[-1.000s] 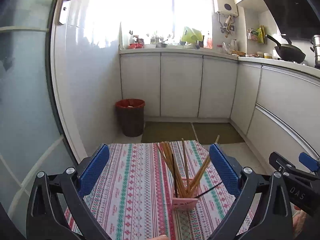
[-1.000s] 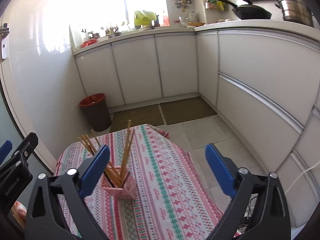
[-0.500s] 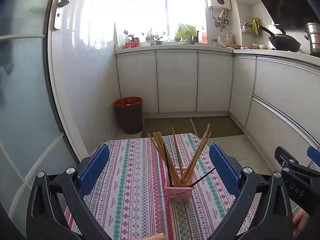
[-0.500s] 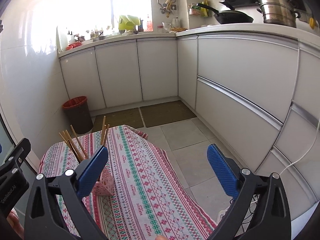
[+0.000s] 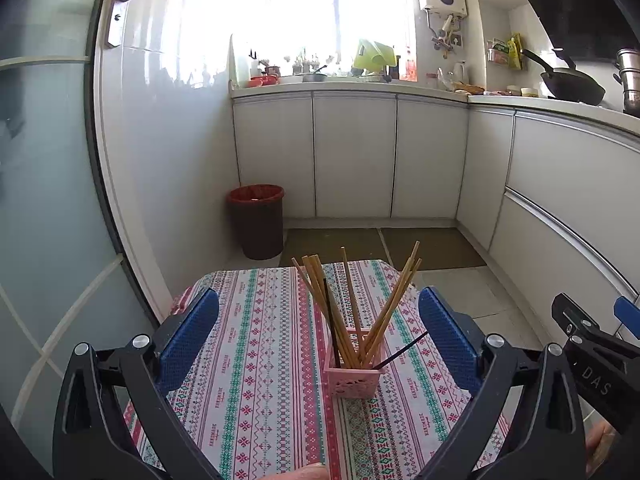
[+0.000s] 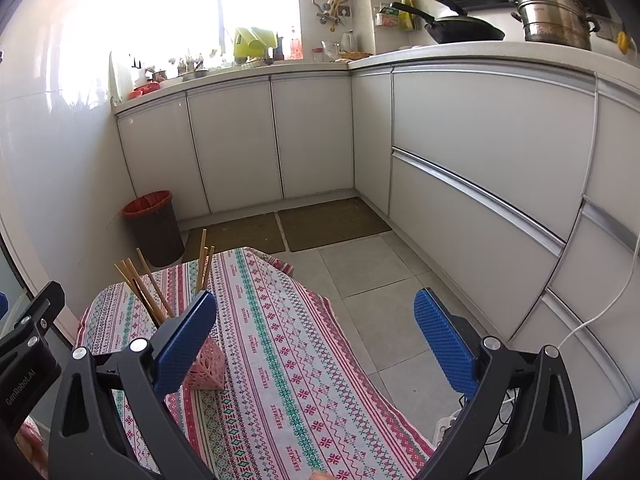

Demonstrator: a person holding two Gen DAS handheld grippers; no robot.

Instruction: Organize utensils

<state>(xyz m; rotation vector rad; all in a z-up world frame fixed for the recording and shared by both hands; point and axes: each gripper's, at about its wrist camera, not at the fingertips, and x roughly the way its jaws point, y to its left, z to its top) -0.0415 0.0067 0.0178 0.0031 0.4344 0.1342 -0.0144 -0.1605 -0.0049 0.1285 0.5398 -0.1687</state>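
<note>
- Pink holder [image 5: 353,376] full of chopsticks [image 5: 352,304], centred ahead of left tongs [image 5: 319,334]; task seemingly near done.
- Both tongs wide, empty; right tongs [image 6: 316,340] aimed right of holder.
- Next: probably only tidying the leaning black stick [image 5: 400,351].

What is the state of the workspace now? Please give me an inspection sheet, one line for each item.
Surface: small table under a striped patterned tablecloth.
Job's things: pink holder upright on the cloth, wooden chopsticks fanned inside; one dark chopstick leans low to the right.
Clutter: nothing seen on the cloth.
Grippers: left gripper and right gripper both open, empty.
Cables: white cable by the cabinets.
Surroundings: red-lined bin, floor mats, wok, steel pot.
</note>
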